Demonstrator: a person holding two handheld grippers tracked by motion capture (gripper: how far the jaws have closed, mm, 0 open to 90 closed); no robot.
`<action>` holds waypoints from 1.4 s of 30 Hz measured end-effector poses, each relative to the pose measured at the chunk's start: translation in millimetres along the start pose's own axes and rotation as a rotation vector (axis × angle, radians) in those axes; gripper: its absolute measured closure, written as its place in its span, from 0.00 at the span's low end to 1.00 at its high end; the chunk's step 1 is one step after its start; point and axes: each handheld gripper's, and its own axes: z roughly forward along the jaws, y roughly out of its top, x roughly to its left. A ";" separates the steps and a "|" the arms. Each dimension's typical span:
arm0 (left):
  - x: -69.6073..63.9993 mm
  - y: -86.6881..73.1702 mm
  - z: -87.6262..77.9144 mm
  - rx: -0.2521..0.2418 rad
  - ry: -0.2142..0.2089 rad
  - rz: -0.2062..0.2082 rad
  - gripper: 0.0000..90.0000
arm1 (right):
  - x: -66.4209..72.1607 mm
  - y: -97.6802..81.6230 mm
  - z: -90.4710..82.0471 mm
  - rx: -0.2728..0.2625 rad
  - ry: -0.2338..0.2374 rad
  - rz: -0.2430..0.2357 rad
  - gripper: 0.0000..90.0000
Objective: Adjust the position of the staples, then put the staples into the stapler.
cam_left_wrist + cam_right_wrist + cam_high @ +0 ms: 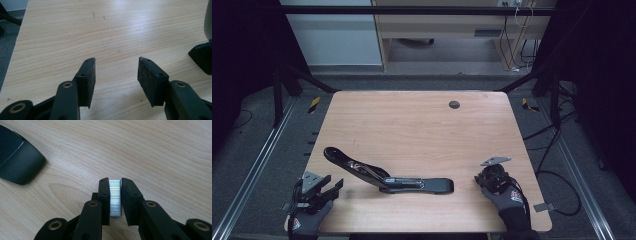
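Wood table point(412, 125): right gripper point(115, 196) is clamping a staple strip point(115, 197) lower right; left gripper point(116, 75) is sitting released lower left, stapler point(387, 177) lying open between.

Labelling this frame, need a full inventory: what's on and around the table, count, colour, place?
long black stapler, opened flat: 1, black with metal insides, near-centre of table
strip of silver metal staples: 1, silver, clamped between right gripper pads
light wooden table: 1, pale wood, centre
round dark cable hole: 1, dark, far right of tabletop
left hand-held gripper: 1, black, near-left table edge, jaws open, holding nothing
right hand-held gripper: 1, black, near-right of table
gloved hands: 2, dark grey, bottom edge
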 end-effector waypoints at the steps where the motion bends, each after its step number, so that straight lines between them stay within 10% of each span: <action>1: 0.1 0.0 0.1 0.000 0.000 0.000 0.54 | 0.3 0.0 0.1 0.000 0.001 0.003 0.87; 42: 1.2 -0.1 2.6 0.005 -0.005 -0.004 0.54 | 21.7 54.7 -43.8 -0.181 0.178 -0.202 0.87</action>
